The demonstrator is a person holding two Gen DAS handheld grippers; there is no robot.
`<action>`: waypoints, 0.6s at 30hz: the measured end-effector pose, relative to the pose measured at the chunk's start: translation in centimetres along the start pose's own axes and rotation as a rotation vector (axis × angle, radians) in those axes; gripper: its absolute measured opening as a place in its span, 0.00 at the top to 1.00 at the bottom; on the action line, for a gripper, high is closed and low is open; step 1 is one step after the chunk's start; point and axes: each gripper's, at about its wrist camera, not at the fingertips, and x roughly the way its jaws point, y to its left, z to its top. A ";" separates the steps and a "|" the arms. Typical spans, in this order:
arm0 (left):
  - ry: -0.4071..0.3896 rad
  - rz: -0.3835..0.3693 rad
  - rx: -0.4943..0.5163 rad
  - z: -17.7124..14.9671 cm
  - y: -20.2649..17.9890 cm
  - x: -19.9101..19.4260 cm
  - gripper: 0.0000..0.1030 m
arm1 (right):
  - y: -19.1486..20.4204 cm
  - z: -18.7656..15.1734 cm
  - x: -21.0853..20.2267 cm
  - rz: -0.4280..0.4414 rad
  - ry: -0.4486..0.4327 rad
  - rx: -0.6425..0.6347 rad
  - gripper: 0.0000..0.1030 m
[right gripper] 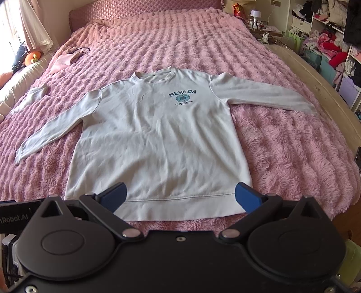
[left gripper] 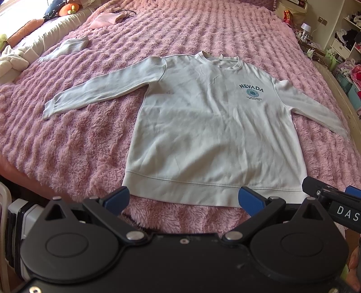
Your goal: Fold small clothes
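A white long-sleeved sweatshirt (left gripper: 203,126) with a blue NEVADA print lies flat, front up, on the pink fluffy bed cover, both sleeves spread out; it also shows in the right wrist view (right gripper: 162,139). My left gripper (left gripper: 183,199) is open and empty, held just before the hem's left part. My right gripper (right gripper: 180,197) is open and empty, over the hem's middle to right part. The right gripper's body (left gripper: 334,202) shows at the right edge of the left wrist view.
A pink garment (left gripper: 106,19) and a small white garment (left gripper: 67,48) lie on the bed (right gripper: 282,146) at the far left. Pillows and soft toys (left gripper: 67,9) line the left side. Shelves with clothes (right gripper: 334,45) stand along the right, past the wooden bed edge.
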 end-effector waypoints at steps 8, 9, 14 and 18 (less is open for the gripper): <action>0.002 -0.003 0.007 0.1 0.0 0.0 0.00 | 0.0 0.1 0.1 0.001 0.002 0.002 0.00; 0.001 -0.001 0.009 0.1 -0.1 -0.1 0.00 | -0.1 0.2 0.1 0.000 0.001 -0.001 0.00; 0.001 -0.001 0.006 0.1 0.0 0.0 0.00 | -0.1 0.2 0.1 0.002 0.001 -0.001 0.00; 0.003 -0.002 0.003 0.1 0.0 0.1 0.00 | -0.1 0.2 0.1 0.002 0.002 0.001 0.00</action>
